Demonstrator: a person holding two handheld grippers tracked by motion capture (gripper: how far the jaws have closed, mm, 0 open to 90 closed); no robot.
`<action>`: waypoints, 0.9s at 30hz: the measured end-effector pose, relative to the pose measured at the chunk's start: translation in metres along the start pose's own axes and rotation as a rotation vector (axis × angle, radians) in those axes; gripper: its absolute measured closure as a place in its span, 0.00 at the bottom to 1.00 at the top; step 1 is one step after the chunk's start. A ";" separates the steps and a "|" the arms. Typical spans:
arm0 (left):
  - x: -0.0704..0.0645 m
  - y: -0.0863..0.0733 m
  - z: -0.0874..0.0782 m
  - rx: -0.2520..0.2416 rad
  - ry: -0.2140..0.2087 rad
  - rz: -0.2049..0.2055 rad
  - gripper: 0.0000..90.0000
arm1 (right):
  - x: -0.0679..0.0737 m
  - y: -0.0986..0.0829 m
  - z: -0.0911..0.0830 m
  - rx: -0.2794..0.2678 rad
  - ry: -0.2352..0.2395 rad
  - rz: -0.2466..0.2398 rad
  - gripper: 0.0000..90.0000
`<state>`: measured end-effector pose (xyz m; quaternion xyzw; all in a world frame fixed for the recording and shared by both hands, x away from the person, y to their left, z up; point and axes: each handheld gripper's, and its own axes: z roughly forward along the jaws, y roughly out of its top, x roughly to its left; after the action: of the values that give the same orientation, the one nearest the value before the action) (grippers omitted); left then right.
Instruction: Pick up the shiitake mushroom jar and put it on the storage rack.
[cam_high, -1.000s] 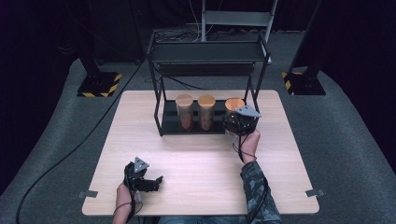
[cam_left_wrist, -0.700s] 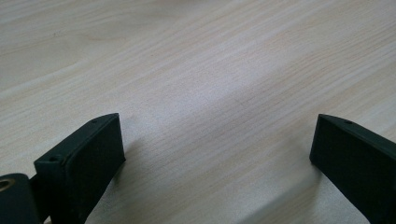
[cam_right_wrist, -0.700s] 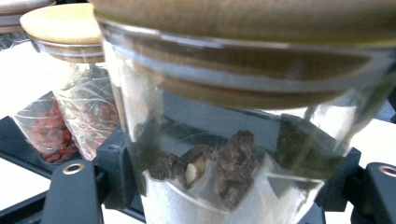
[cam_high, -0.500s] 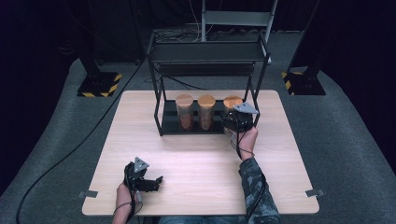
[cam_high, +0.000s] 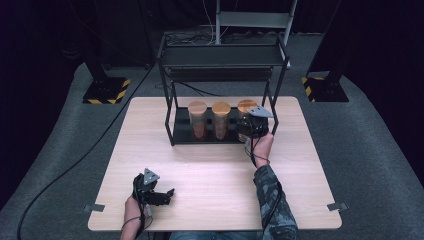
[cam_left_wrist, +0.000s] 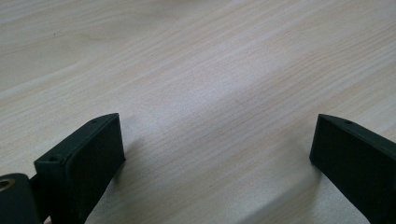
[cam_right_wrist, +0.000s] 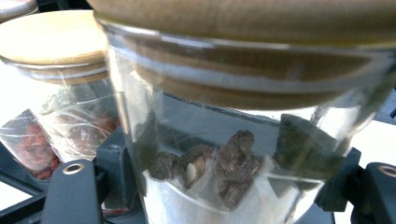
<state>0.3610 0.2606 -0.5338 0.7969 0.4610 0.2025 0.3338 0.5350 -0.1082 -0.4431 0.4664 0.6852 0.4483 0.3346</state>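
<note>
Right hand-held gripper (cam_high: 251, 126) at the rack's (cam_high: 172, 122) 3 o'clock end, jaws either side of the rightmost jar (cam_right_wrist: 243, 140); grip cannot be told. Two more jars (cam_high: 197, 120) stand at its 9 o'clock. Left hand-held gripper (cam_left_wrist: 215, 154) released, over bare desk (cam_high: 210, 165) at 7 o'clock.

The left claw (cam_high: 167, 192) rests low with jaws wide apart; the right claw (cam_high: 248, 131) reaches forward.
</note>
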 end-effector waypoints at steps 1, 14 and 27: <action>0.000 0.000 0.000 0.000 0.000 0.000 0.02 | 0.000 0.000 0.001 0.001 0.000 0.000 0.28; 0.000 0.000 0.000 0.000 0.000 0.000 0.03 | 0.002 0.001 0.014 0.016 -0.008 0.016 0.28; 0.000 0.000 0.000 0.000 0.000 0.000 0.03 | -0.001 -0.001 0.025 0.024 -0.022 0.018 0.28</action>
<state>0.3609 0.2606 -0.5338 0.7970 0.4609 0.2023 0.3338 0.5568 -0.1013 -0.4530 0.4815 0.6826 0.4378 0.3326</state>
